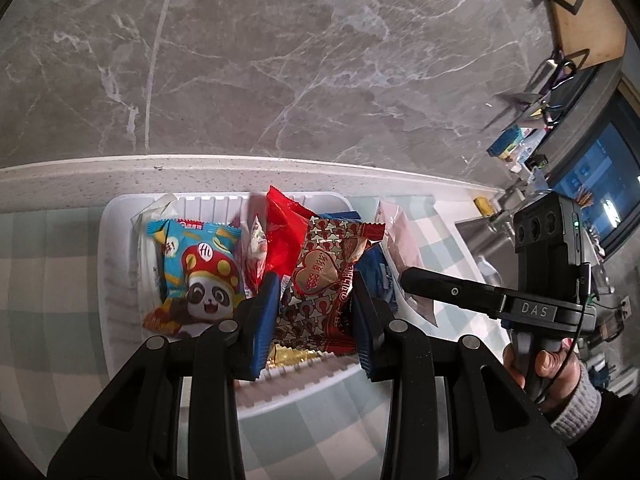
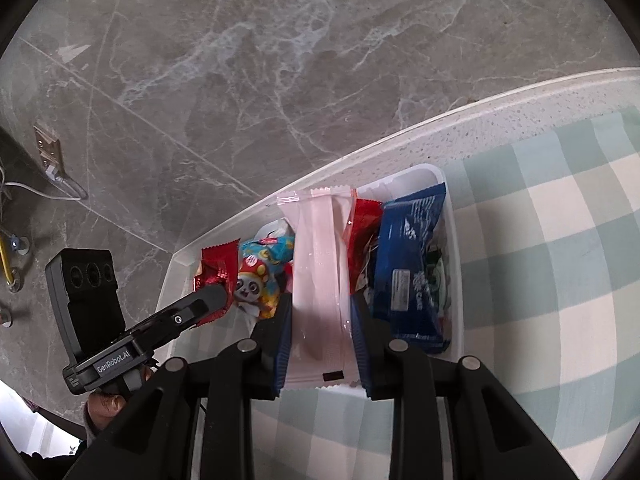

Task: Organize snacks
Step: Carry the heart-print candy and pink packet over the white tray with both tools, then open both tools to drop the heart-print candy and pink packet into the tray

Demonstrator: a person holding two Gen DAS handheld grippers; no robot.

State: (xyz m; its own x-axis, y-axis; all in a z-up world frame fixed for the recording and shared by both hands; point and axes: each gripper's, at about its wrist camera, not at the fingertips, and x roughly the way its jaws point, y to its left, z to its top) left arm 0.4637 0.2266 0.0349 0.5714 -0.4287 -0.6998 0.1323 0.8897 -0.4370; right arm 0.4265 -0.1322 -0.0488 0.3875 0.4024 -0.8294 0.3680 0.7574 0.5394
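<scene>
My left gripper (image 1: 316, 304) is shut on a red-and-brown packet with a heart print (image 1: 324, 280), held just above the white basket (image 1: 120, 280). Inside the basket lie a blue panda packet (image 1: 200, 272) and a shiny red packet (image 1: 284, 228). My right gripper (image 2: 320, 316) is shut on a pale pink packet (image 2: 320, 272), which hangs over the same basket (image 2: 456, 248). Beside the pink packet, a dark blue packet (image 2: 412, 256) and a red packet (image 2: 364, 232) stand in the basket. The panda packet (image 2: 256, 276) lies to the left.
The basket stands on a green-and-white checked cloth (image 2: 540, 280) near the speckled counter edge (image 1: 200, 172). Grey marble floor (image 1: 280, 60) lies beyond. A screen (image 1: 600, 184) and cluttered small items (image 1: 516, 144) are at the right. A hand (image 1: 560, 368) holds the right gripper's handle.
</scene>
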